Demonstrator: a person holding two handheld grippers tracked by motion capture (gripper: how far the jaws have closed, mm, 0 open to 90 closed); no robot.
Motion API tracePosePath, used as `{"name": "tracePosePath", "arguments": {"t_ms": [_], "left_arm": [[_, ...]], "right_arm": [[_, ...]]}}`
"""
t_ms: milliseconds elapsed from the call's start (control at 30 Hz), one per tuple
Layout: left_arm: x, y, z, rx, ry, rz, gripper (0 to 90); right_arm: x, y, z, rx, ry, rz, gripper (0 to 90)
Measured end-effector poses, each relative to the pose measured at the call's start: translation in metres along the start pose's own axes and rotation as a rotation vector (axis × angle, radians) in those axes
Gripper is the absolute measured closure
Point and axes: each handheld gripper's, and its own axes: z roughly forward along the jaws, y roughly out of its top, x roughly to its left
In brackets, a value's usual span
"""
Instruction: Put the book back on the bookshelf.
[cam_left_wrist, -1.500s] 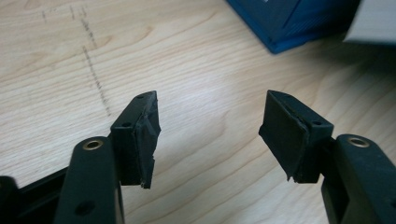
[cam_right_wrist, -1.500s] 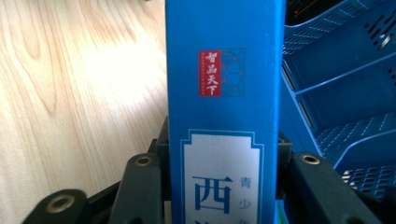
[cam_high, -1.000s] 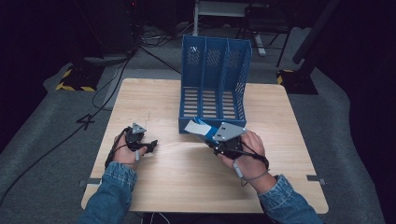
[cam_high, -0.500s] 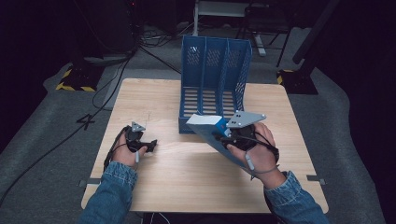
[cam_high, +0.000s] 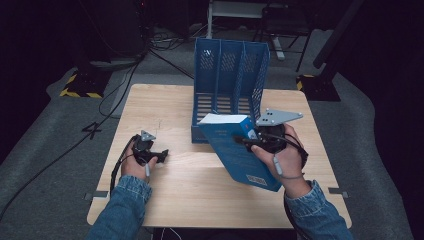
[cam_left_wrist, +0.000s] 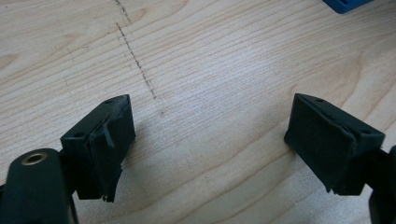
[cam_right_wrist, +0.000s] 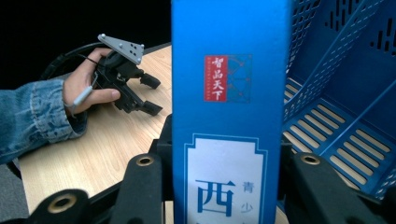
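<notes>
Denim sleeves enter from the near edge of the wooden table (cam_high: 200, 195). Right gripper (cam_high: 248, 140) is clamped on a blue book (cam_high: 240, 155), held tilted above the table, spine facing its camera, just in front of the blue file rack (cam_high: 230, 85). Left gripper (cam_high: 161, 156) sits low over bare wood at the table's left, jaws spread, nothing between them. Rack stands at the far edge, slots empty.

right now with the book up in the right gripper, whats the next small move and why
Probably carry the blue book forward toward a slot of the blue file rack. The right gripper is clamped on the book, held tilted above the table just in front of the rack's open compartments, and the left gripper rests open and idle.
</notes>
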Motion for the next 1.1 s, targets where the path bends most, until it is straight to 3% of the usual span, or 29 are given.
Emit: {"name": "tracePosePath", "arguments": {"t_ms": [500, 633, 800, 1100], "left_arm": [[0.0, 0.001, 0.001, 0.0, 0.007, -0.003, 15.2], [0.0, 0.001, 0.001, 0.0, 0.008, -0.004, 15.2], [0.0, 0.001, 0.001, 0.0, 0.008, -0.004, 15.2], [0.0, 0.001, 0.001, -0.001, 0.011, -0.007, 15.3]], "right_arm": [[-0.021, 0.016, -0.021, -0.058, -0.019, 0.049, 61.5], [-0.029, 0.025, -0.029, -0.103, -0.03, 0.064, 61.5], [-0.038, 0.034, -0.036, -0.12, -0.037, 0.07, 61.5], [-0.059, 0.049, -0.046, -0.175, -0.106, 0.09, 61.5]]}}
